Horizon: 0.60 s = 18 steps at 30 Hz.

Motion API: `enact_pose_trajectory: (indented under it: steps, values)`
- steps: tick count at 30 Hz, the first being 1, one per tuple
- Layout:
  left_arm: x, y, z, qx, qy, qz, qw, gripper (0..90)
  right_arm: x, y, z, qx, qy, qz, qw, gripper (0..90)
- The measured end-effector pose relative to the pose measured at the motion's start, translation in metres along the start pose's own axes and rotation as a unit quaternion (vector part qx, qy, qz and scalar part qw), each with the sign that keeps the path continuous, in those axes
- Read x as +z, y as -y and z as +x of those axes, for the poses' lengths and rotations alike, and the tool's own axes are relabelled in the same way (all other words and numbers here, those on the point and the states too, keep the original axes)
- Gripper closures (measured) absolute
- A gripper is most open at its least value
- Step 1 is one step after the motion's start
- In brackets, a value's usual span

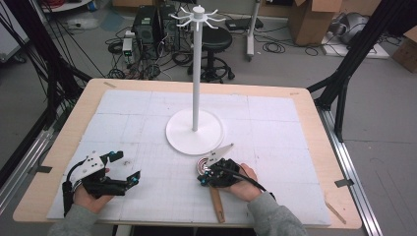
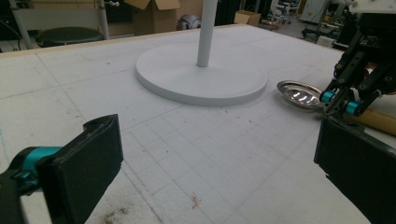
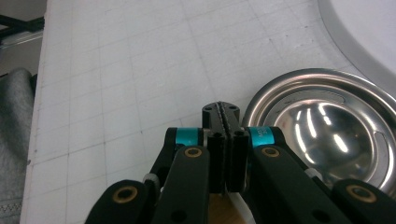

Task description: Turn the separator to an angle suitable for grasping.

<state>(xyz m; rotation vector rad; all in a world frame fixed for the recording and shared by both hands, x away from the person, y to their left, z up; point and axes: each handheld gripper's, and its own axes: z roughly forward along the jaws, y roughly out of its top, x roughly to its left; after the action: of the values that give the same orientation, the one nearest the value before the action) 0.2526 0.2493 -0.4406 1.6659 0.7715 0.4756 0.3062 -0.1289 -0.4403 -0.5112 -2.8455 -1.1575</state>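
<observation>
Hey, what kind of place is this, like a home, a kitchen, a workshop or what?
Most likely a robotics or research lab, not a home. Black computer towers sit on the grey floor amid tangled cables, brown cardboard boxes stand behind, and the white gridded foam work mat is flanked by black camera-rig struts.

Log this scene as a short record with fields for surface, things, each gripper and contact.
surface: white gridded foam mat on a wooden table
stand: tall white pole stand with round base and hooked top, upright at mid-mat
ladle: shiny steel ladle bowl with wooden handle, lying near the stand's base
left gripper: open, nothing between its jaws
right gripper: shut, over the handle beside the bowl
contact: whether the handle is gripped cannot be told
</observation>
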Motion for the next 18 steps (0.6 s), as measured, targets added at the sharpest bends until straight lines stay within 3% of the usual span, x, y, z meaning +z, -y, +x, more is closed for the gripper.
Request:
enact_pose_trajectory:
  steps: [6,18]
  values:
    - [-0.0004,-0.0003,-0.0002,0.000,0.000,0.000,1.0000,1.8,0.0003,-0.0020,0.0023,-0.013,0.010,0.008,0.9998,90.0]
    - [-0.0018,-0.0003,0.0009,-0.003,-0.002,-0.001,1.0000,1.8,-0.0028,-0.0003,0.0033,-0.015,0.020,0.015,0.9996,90.0]
